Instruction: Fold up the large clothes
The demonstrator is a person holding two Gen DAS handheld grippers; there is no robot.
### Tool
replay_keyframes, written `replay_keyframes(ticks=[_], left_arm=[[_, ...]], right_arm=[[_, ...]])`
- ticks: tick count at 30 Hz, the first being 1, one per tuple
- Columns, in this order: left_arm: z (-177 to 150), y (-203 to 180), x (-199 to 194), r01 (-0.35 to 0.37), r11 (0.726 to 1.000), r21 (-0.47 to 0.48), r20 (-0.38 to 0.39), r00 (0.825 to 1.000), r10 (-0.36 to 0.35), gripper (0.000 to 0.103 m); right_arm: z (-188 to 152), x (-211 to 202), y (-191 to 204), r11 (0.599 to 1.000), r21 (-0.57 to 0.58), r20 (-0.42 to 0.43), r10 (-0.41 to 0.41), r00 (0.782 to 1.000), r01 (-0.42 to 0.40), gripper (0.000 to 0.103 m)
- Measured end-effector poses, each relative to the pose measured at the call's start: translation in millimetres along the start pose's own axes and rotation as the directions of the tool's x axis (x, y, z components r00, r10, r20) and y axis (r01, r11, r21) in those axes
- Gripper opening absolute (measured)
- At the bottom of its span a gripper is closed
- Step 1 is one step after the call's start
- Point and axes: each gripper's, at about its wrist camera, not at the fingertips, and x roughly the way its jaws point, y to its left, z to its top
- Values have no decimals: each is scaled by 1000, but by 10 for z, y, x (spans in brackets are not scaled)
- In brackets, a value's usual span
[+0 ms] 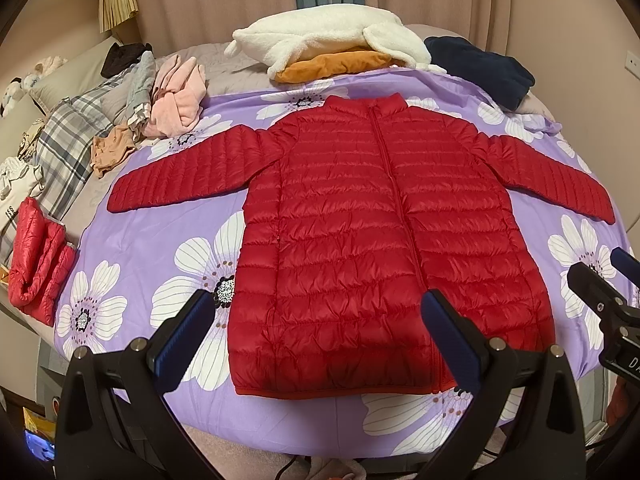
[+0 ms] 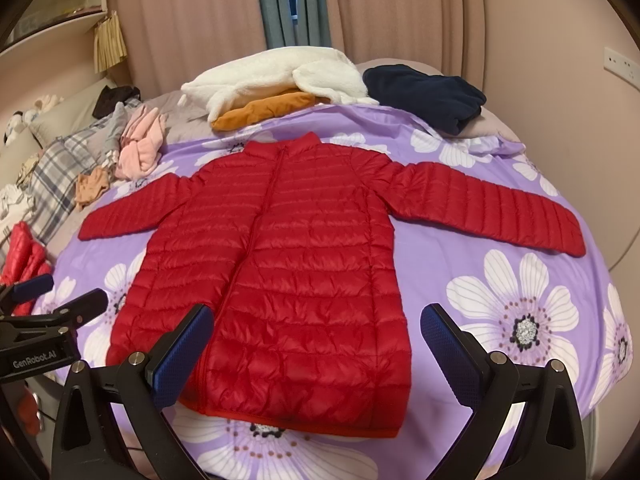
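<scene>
While red jacket lies flat, left tool & right tool hover spread wide, empty.

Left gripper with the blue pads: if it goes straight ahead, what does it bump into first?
Most likely the red quilted puffer jacket spread flat on the purple flowered bedsheet. The open left gripper points at its lower half; nothing lies between, though depth is hard to judge.

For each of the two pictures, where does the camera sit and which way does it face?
Left wrist: rides on the left tongs, above the bed's near edge, facing the red jacket; its own open blue pads frame the hem, and the right tongs show at the right edge.
Right wrist: rides on the right tongs, same direction, further right; the left tongs show at the left edge.
Shared: jacket, purple sheet, white fleece.
</scene>
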Motion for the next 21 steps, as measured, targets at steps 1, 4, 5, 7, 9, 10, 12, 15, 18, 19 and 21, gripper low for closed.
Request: replay_keyframes(ticks=[1,4,5,7,9,10,12,15,18,19,21], left_arm=[[7,-2,-2,0,1000,0,0,1000,0,103],[6,-2,-2,0,1000,-1,1,1000,0,103],[6,-1,-2,-1,1000,-1,0,1000,1,103],[3,0,-1,-1,1000,-1,0,1000,1,103],[-7,2,4,0,1000,-1,0,1000,0,103],[-4,3,4,0,1000,-1,0,1000,0,103],[-13,6,12,4,1000,-3,0,1000,-4,103],[-47,51,85,31,999,-30,-13,999,-32,103],[-81,153,265,88,991,-105,-62,994,-95,103],[-78,159,321,94,988,-120,-81,991,-105,103],[-109,184,471,106,983,-149,-131,983,-126,103]], right_arm=[[1,-1,-1,1000,0,0,0,1000,0,102],[2,-3,-1,1000,0,0,0,1000,0,102],[3,-4,-1,1000,0,0,0,1000,0,102],[3,-3,-1,1000,0,1,0,1000,0,102],[5,-4,-2,1000,0,1,1,1000,-1,102],[6,-3,-2,1000,0,1,2,1000,-2,102],[11,-8,-4,1000,3,-1,3,1000,-3,102],[-27,82,-45,997,44,-14,60,998,-59,102],[-99,259,-229,972,160,-48,181,982,-171,102],[-119,306,-289,961,197,-53,205,977,-191,102],[-188,424,-462,935,285,-57,235,970,-210,102]])
